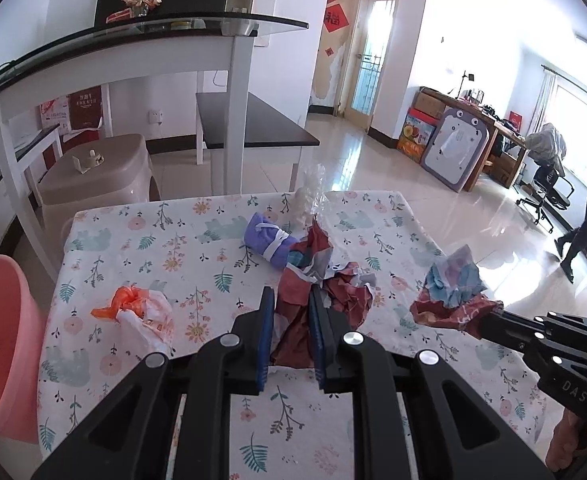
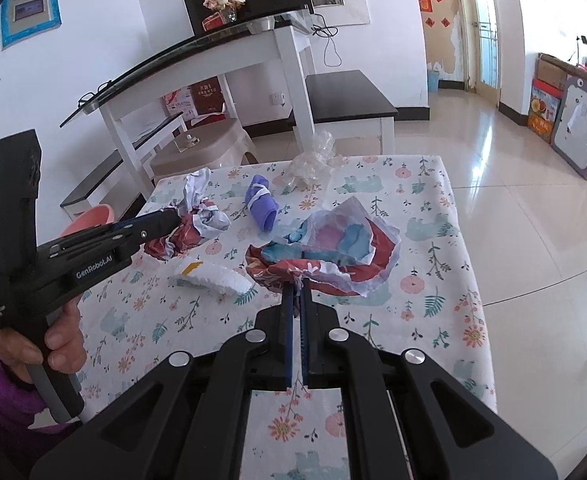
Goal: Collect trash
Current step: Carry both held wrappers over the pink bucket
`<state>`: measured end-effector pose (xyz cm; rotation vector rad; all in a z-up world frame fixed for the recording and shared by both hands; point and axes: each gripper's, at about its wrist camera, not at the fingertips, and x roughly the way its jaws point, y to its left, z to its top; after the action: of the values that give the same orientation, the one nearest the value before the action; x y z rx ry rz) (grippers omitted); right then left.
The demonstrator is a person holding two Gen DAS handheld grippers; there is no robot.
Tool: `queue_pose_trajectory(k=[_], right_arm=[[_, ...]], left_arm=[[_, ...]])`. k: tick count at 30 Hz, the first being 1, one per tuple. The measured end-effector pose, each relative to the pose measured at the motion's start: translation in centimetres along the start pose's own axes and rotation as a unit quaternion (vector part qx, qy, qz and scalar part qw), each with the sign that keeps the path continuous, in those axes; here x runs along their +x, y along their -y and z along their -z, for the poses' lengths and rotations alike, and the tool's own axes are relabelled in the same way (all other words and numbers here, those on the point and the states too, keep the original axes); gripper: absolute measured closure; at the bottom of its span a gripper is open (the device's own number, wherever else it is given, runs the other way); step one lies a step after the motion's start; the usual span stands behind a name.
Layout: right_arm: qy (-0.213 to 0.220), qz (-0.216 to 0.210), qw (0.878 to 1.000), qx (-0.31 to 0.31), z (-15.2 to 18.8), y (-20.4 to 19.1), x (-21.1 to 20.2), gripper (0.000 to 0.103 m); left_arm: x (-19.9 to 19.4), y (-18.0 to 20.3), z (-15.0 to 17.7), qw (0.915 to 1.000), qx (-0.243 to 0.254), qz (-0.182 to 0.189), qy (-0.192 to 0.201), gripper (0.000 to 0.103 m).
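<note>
Left claw (image 1: 291, 300) grips a crumpled red paper wad (image 1: 325, 284) above the bench (image 1: 133, 240); right claw (image 2: 296, 286) pinches another torn red wrapper (image 2: 333, 248). A pink bin (image 1: 1, 344) stands at the bench's left.

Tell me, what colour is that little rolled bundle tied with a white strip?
Purple rolled bundle, clearest in the right wrist view.

Printed cotton-looking tablecloth (image 2: 433, 240), matt, floral, draped over the table edges. Crumpled red-printed paper wad (image 1: 325, 292), creased and dull, white on the torn underside; a second like it (image 2: 333, 256), flatter. Purple cloth roll (image 2: 259, 204), soft, tied with white tape. Crinkled clear cellophane (image 2: 313, 160) at the far edge, shiny. White foam piece (image 2: 213, 278), rough-grained. Thin orange-and-white plastic bag (image 1: 141, 308). Smooth pink plastic bin (image 1: 1, 344). Glossy floor tiles (image 2: 533, 152), mirror-bright.
</note>
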<state>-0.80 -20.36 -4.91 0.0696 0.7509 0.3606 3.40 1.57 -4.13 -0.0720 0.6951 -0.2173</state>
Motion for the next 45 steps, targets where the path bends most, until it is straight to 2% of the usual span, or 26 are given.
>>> queue_pose_trajectory(k=[18,25,39,45], right_arm=[[0.007,0.016,1.0,-0.011,-0.1,-0.7,-1.3,0.1],[0.023,0.026,0.999,-0.014,-0.4,-1.2,-1.7,0.1],[0.038,0.014,0.998,-0.04,-1.5,-3.5,-1.3,0.1],[0.044,0.007,0.997,-0.061,-2.3,-5.1,-1.1,0.1]], left_arm=[[-1.1,-1.6,0.2,0.9996,-0.025,-0.001,0.008,0.087],[-1.7,-2.3,0.0,0.9992,-0.034,-0.002,0.023,0.087],[-4.3,-3.7,0.7,0.9973,-0.034,-0.036,0.055,0.087],[-5.2,-5.2,1.0,0.9956,-0.05,-0.051,0.061,0.087]])
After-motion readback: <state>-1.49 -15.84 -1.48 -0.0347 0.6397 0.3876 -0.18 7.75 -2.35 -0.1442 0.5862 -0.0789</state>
